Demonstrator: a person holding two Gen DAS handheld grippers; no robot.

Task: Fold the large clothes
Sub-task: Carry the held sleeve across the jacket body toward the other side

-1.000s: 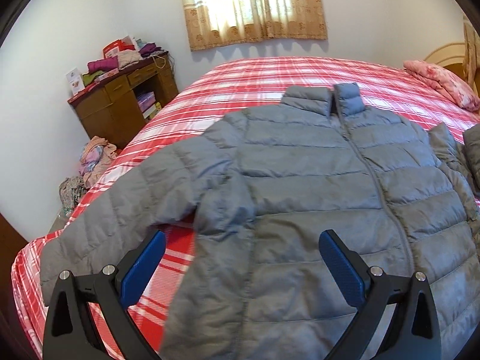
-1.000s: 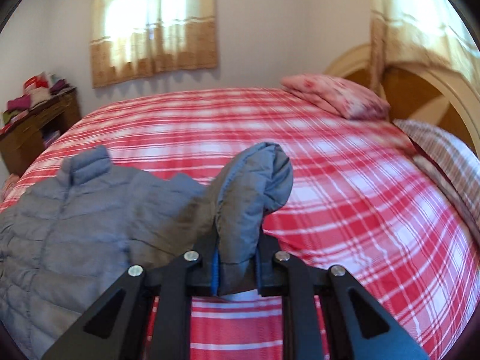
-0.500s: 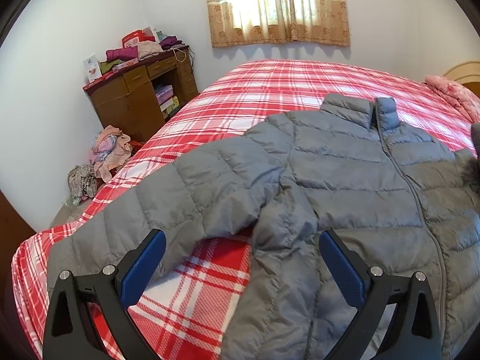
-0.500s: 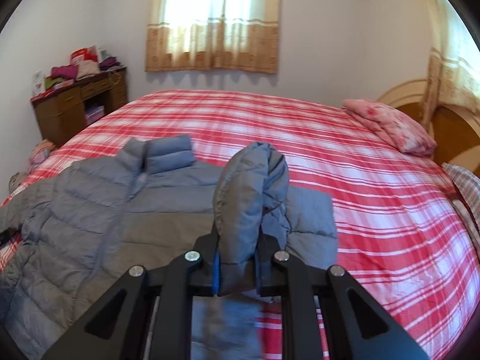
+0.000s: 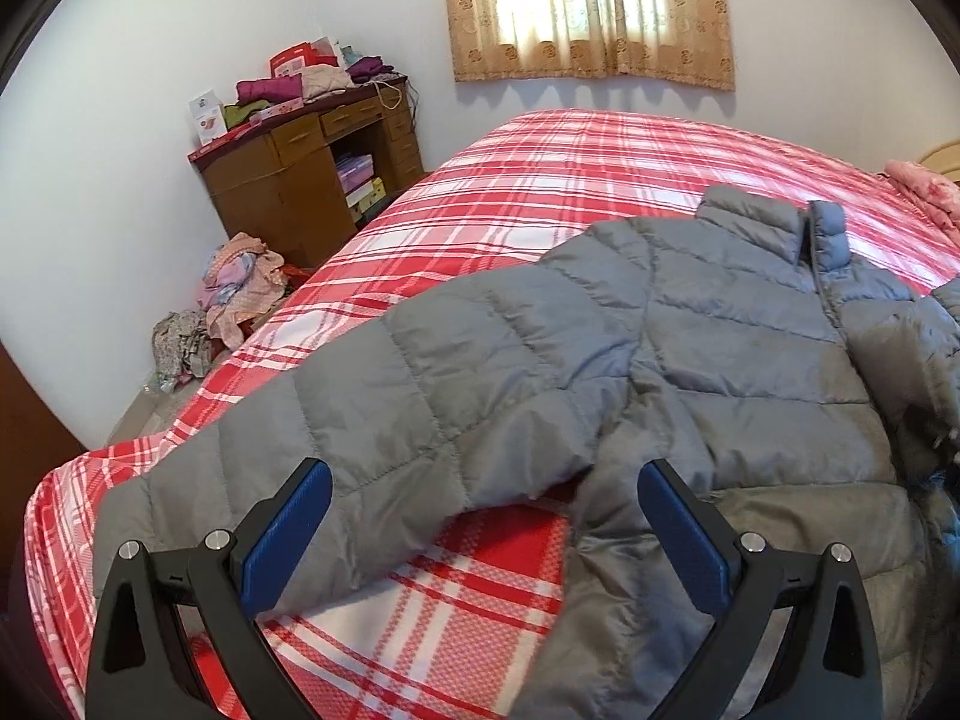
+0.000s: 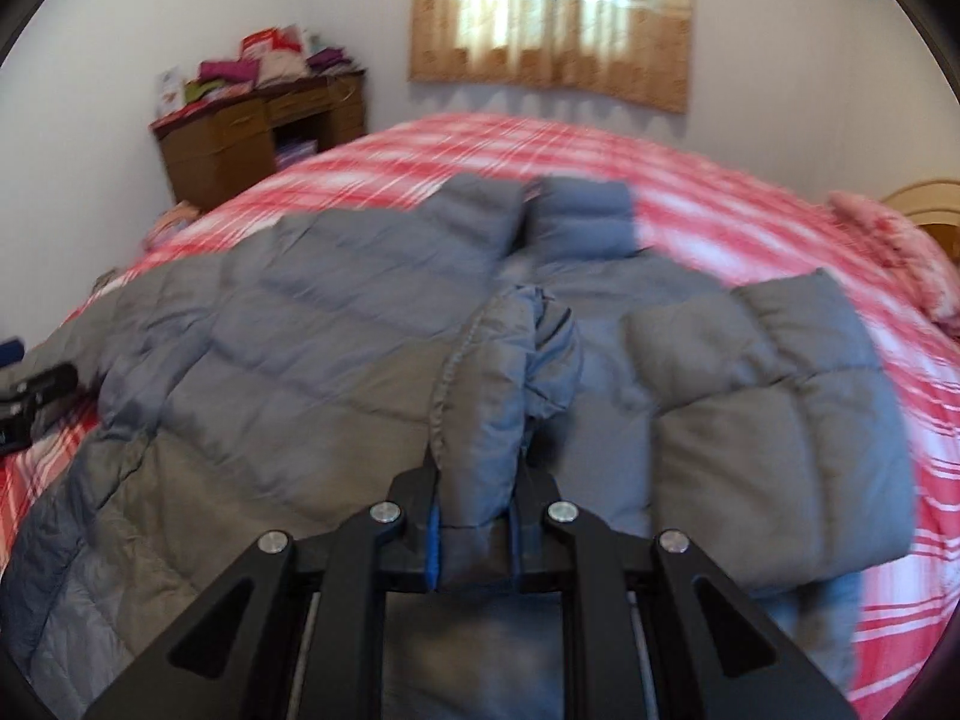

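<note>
Clamped on a bunched fold of the grey puffer jacket [image 6: 372,360], the right hand-held gripper [image 6: 477,516] held that sleeve end between its blue pads above the jacket's front; its jaws had opened very slightly in the last instant, yet the fabric was pinched between them. Only the right wrist view showed this grip, along with the doubled-over sleeve [image 6: 774,414] lying across the jacket's right side. That view was smeared with blur, and at its left edge a dark part of the other tool [image 6: 36,396] peeked in.

Jaws wide apart and holding nothing, the left hand-held gripper [image 5: 480,516] hung over the jacket's [image 5: 690,360] outstretched sleeve [image 5: 336,450], which ran toward the bed's near corner. The left wrist view alone showed this sleeve laid out flat, the zip running down from the stand-up collar [image 5: 774,228], and the bare patch of bedcover between sleeve and body.

The jacket lay front up, spread on a bed [image 5: 540,180] covered in red, pink and white plaid. A pink pillow [image 5: 924,192] sat at the bed's far right beside a wooden headboard [image 6: 924,210]. Against the white wall stood a brown wooden table [image 5: 300,180] piled with folded clothes and boxes, with a heap of laundry [image 5: 234,288] on the floor beside it. A curtained window [image 5: 588,6] glowed above the bed.
</note>
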